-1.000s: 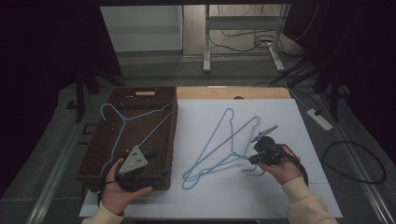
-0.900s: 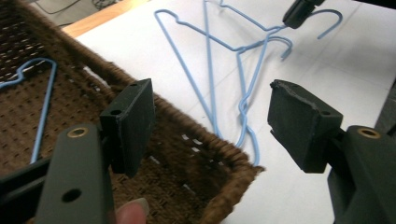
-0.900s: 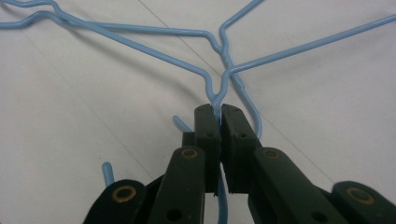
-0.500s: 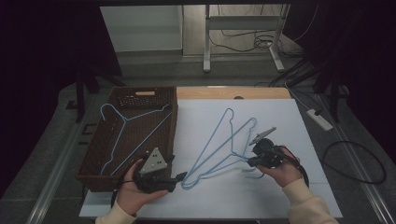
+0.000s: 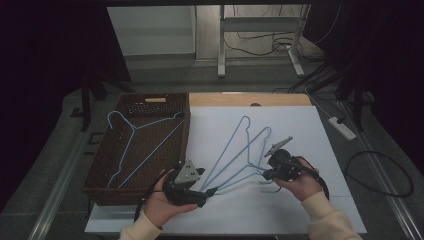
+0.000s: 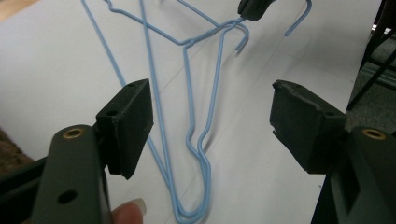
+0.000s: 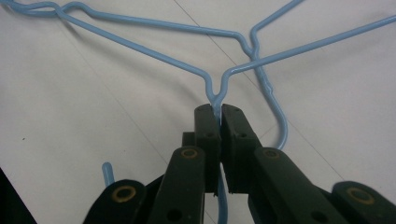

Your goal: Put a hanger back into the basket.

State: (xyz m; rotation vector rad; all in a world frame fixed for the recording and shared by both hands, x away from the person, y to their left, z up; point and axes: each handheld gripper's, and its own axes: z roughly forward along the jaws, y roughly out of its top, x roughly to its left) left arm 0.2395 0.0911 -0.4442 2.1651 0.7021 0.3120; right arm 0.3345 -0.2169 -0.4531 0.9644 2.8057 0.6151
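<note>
Our right claw (image 7: 219,109) pinches one pale-blue wire hanger's neck (image 7: 215,95); our left claw (image 6: 210,126), spread wide, should straddle both hangers' bottom bend (image 6: 196,205) squarely before closing.

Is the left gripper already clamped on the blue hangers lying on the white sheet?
No: the left gripper stands wide open, the blue hangers lying untouched between its pads.

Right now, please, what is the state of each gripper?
Left gripper: open, around the hanger corners, not touching.
Right gripper: shut on the neck of a blue hanger.
</note>
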